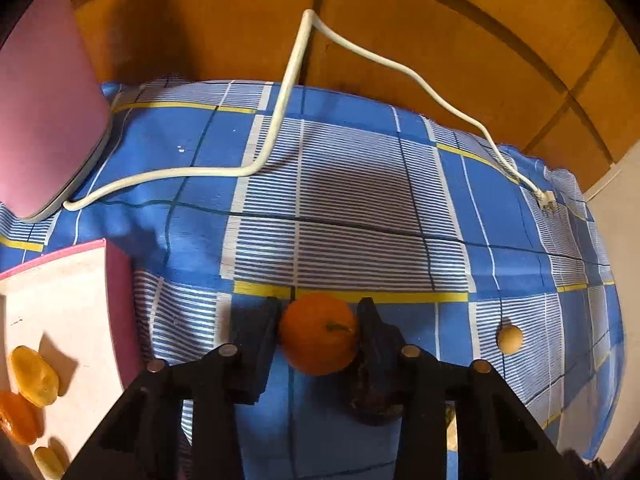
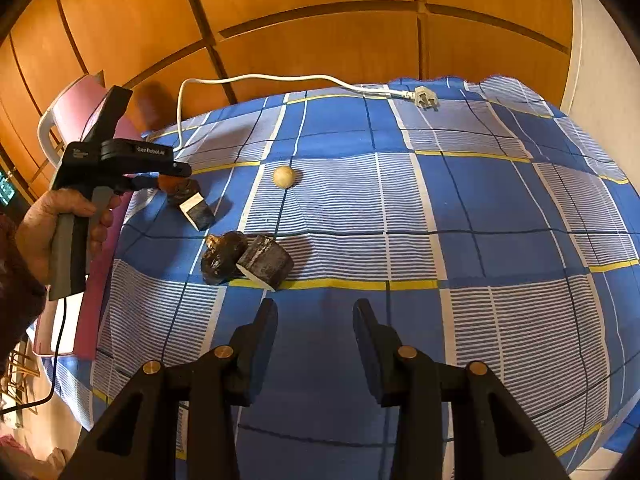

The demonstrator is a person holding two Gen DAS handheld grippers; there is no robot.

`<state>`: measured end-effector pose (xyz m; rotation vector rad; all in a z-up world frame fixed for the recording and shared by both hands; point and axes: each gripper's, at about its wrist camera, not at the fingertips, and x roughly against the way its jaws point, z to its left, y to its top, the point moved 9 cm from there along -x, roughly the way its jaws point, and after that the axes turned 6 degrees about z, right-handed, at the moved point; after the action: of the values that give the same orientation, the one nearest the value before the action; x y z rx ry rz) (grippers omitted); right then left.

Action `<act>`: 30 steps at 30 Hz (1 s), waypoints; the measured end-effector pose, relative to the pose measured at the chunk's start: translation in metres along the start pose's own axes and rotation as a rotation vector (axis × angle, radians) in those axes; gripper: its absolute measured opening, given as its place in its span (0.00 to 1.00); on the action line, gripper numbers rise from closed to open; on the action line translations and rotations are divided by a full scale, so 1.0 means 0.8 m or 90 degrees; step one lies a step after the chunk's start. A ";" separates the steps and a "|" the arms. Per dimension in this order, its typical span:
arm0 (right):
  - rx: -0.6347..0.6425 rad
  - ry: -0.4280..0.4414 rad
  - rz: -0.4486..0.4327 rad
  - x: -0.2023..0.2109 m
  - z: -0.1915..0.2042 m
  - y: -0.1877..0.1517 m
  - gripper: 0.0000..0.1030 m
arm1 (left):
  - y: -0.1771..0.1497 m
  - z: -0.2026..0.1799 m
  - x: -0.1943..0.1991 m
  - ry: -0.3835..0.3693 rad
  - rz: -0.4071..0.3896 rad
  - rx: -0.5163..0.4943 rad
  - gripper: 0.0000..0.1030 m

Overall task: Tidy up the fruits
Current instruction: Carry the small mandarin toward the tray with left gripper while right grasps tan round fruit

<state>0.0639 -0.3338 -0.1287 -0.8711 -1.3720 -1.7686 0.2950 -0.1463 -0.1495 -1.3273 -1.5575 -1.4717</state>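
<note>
Blue checked tablecloth (image 1: 352, 152); round orange fruit (image 1: 318, 334) squarely between left gripper (image 1: 318, 320) pads, pinched. Right gripper (image 2: 316, 320) farther off, parted on nothing.

Orange (image 1: 318, 334) on checked cloth, small tan fruit (image 1: 509, 339) nearby

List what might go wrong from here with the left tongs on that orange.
1. The left tongs pinch the round orange only at its sides; it may slip out when lifted.
2. The pink box already holds fruit near its wall; a dropped orange might bounce off them.
3. The small tan ball lies loose on the checked cloth; tugging the cloth may roll it.
</note>
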 end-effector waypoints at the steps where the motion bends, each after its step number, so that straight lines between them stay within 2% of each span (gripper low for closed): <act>1: -0.001 -0.001 0.000 0.000 0.000 0.000 0.39 | -0.001 -0.001 0.003 0.000 -0.006 -0.007 0.38; 7: -0.005 -0.002 0.004 -0.005 -0.003 0.005 0.39 | -0.029 -0.006 0.069 -0.039 -0.068 -0.040 0.38; 10: -0.023 0.008 0.000 -0.007 -0.008 0.016 0.39 | -0.065 -0.015 0.105 -0.050 -0.098 -0.079 0.38; 14: -0.044 0.036 -0.003 -0.010 -0.010 0.035 0.39 | -0.122 -0.038 0.123 -0.066 -0.108 -0.127 0.38; 19: -0.055 0.077 -0.001 -0.027 -0.001 0.071 0.39 | -0.184 -0.072 0.124 -0.082 -0.098 -0.178 0.38; 23: -0.045 0.095 0.015 -0.052 0.016 0.102 0.38 | -0.209 -0.081 0.118 -0.079 -0.086 -0.196 0.38; 30: -0.010 0.053 0.060 -0.108 0.034 0.139 0.38 | -0.228 -0.072 0.101 -0.077 -0.053 -0.205 0.38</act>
<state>0.2058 -0.3142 -0.1424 -0.8473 -1.2457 -1.7256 0.0889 -0.1595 -0.1272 -1.5738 -1.5115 -1.7808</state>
